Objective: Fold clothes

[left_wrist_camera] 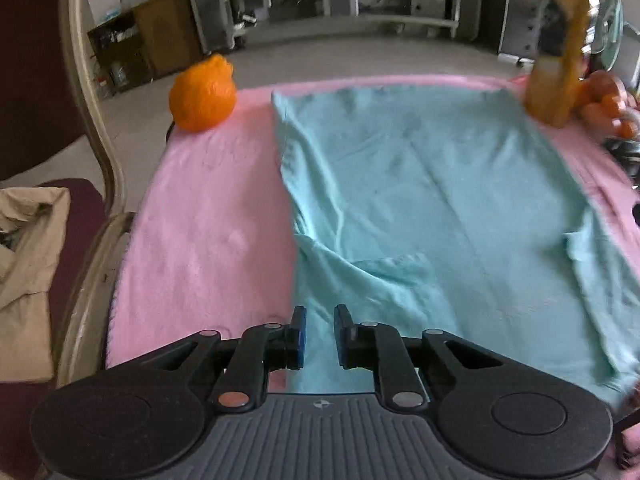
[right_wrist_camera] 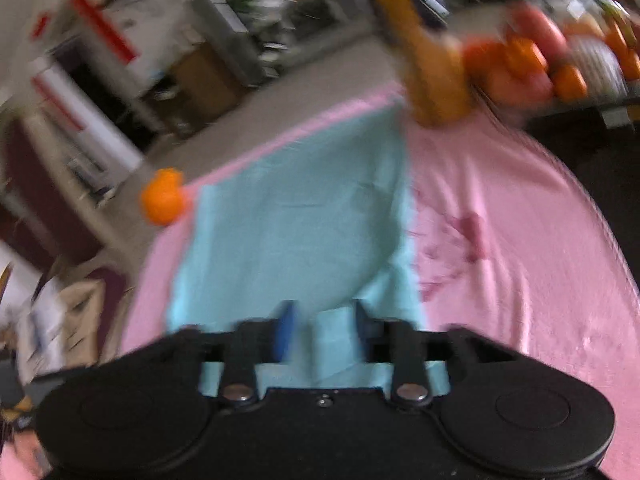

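two claws at the near hem of a teal garment, fold half made

the left claw [left_wrist_camera: 320, 336] hangs over the near left edge of the teal garment [left_wrist_camera: 432, 184], its blue pads [left_wrist_camera: 299, 334] a narrow gap apart. cloth shows in that gap, but whether the pads pinch it or only float above it i cannot tell. the right claw [right_wrist_camera: 325, 330] also has its pads close together, with a raised strip of teal cloth standing between them; it looks like a grasp on that strip, though the blur keeps it from being certain.

the garment lies spread on a pink cover [left_wrist_camera: 208, 216] over the table, running from the claws at 6 o'clock to the far edge at 12 o'clock. a flap, perhaps a sleeve, is turned in over the body near 6 o'clock in the left view, so the fold seems begun and not finished.

outward from the cloth: an orange fruit [left_wrist_camera: 202, 94] sits on the pink cover at 10 o'clock, just beside the garment's far left corner. at 1 o'clock a tall amber object [left_wrist_camera: 558, 52] stands touching or just beside the far right corner, with a heap of oranges [left_wrist_camera: 604, 104] next to it. a dark red chair [left_wrist_camera: 52, 240] with beige cloth on it stands at 9 o'clock.

the risks, as i judge them: a shallow pinch may let one hem slip so the fold lands crooked; if the two hands travel unevenly the cloth will twist; and a fold carried to 12 o'clock could brush the amber object and tip it, or drag the pink cover and set the fruit rolling.
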